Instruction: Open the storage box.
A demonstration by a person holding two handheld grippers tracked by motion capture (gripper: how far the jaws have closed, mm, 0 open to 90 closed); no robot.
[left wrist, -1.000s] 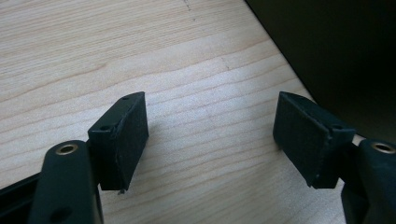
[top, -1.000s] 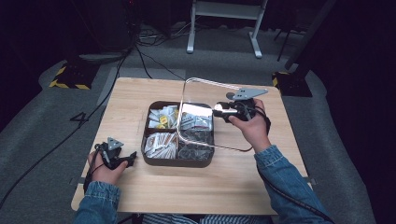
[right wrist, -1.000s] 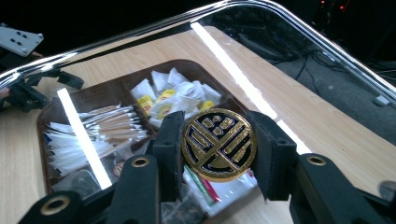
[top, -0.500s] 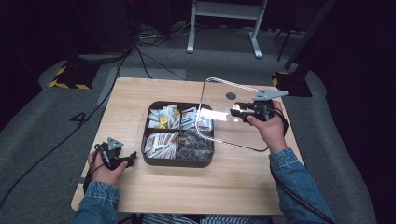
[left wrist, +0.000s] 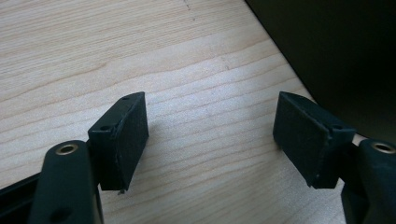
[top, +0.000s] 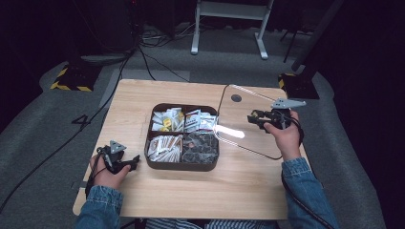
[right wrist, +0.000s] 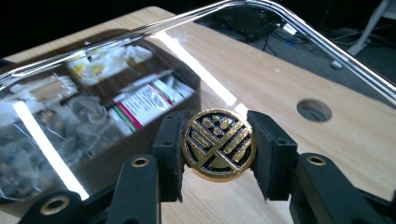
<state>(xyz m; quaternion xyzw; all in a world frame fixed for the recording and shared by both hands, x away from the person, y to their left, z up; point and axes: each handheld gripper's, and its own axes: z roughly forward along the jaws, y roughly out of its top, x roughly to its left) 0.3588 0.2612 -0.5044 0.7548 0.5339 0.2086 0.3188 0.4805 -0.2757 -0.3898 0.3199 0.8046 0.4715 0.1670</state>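
A dark brown box [top: 181, 166] with four compartments of sachets and packets stands mid-table. My right gripper [top: 253, 118] is shut on the round gold-and-black knob [right wrist: 218, 143] of the clear lid [top: 239, 114]. The lid hangs tilted to the right of the box, its left edge by the box's right wall. In the right gripper view the box contents [right wrist: 116, 93] show through the lid [right wrist: 261, 56]. My left gripper [top: 133, 161] rests on the table just left of the box, open, with bare wood between its pads [left wrist: 121, 140] and the dark box wall [left wrist: 336, 56] close by.
The wooden table [top: 143, 100] has a round cable hole [top: 235, 98] behind the lid. Bare wood lies in front of the box and at the far left. Cables and a white stand [top: 229, 9] are on the floor beyond the table.
The right gripper has carried the clear lid to the right, from over the box to the table's right side. The left gripper has stayed put.
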